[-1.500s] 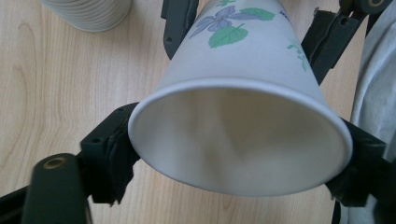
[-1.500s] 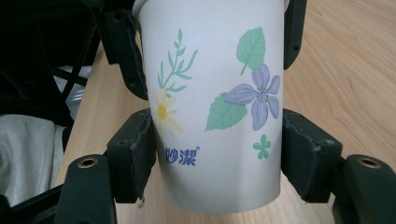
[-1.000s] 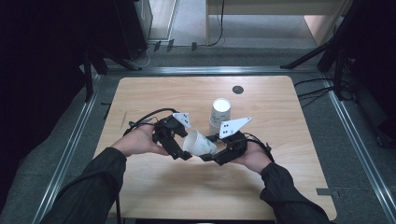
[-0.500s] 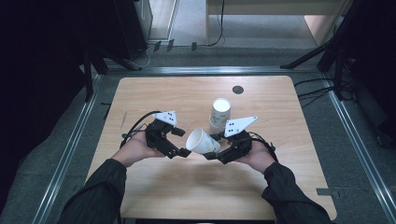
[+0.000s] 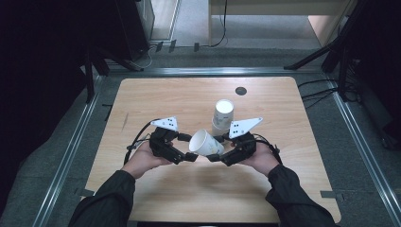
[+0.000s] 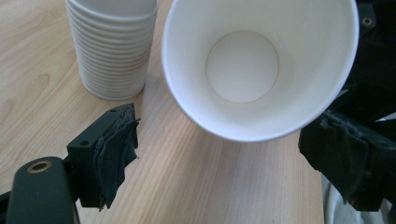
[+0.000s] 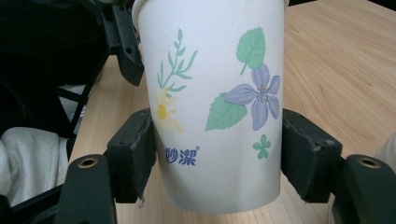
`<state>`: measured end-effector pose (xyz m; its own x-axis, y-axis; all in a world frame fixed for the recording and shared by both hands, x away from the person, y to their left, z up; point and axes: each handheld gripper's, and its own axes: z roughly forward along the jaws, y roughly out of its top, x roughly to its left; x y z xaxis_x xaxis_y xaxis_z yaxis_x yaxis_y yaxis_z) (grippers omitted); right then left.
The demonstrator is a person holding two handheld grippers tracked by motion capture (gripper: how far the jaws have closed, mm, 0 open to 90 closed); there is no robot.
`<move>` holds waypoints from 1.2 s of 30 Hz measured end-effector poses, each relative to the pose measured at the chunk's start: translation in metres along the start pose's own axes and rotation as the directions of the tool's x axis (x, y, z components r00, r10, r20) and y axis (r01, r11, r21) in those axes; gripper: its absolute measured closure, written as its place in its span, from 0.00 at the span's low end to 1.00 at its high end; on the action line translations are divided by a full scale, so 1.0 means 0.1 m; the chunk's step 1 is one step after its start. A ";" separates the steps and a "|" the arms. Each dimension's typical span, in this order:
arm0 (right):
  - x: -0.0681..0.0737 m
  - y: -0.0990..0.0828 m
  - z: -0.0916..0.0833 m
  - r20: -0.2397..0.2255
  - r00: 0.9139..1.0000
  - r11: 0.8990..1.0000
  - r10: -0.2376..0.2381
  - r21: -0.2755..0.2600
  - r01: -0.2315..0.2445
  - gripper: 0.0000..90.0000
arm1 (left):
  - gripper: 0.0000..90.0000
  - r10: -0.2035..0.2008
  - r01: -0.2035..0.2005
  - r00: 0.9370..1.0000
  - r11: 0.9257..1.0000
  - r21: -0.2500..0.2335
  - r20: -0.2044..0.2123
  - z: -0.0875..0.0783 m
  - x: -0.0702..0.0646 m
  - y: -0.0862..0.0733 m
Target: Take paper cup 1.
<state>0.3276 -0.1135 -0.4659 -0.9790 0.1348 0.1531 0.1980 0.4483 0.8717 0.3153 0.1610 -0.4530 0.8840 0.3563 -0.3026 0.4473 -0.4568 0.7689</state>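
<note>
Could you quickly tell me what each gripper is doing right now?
Left gripper: open, holding nothing.
Right gripper: shut on the paper cup.

Right gripper clasps paper cup — left gripper open beside it.

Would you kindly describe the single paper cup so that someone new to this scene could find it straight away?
On the light wooden table, look near its middle, in front of the upright stack of white paper cups. There the right tool clamps one white paper cup by its sides. Unlike the stacked cups, it lies tipped over, its open mouth facing the left tool, with printed flowers and leaves on its wall.
</note>
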 end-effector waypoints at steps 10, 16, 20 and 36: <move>0.01 -0.02 0.04 -0.023 1.000 1.000 0.002 0.002 -0.002 0.37 | 0.14 -0.007 0.009 0.999 0.998 -0.062 0.031 0.02 -0.03 0.03; 0.01 -0.02 0.07 -0.032 0.999 1.000 0.004 0.003 -0.003 0.37 | 0.15 -0.009 0.012 0.999 0.997 -0.078 0.039 0.04 -0.03 0.03; 0.00 -0.02 0.09 -0.038 0.999 1.000 0.007 0.003 -0.007 0.37 | 0.15 -0.006 0.010 0.999 0.996 -0.083 0.041 0.04 -0.03 0.03; 0.00 -0.02 0.14 -0.051 0.999 1.000 0.016 0.018 -0.015 0.37 | 0.23 0.028 -0.025 0.999 0.996 -0.085 0.027 0.07 -0.06 0.03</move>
<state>0.3275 -0.1018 -0.4746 -0.9769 0.0965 0.1906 0.2136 0.4618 0.8609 0.3120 0.1515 -0.4528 0.8993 0.3217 -0.2962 0.4117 -0.3943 0.8216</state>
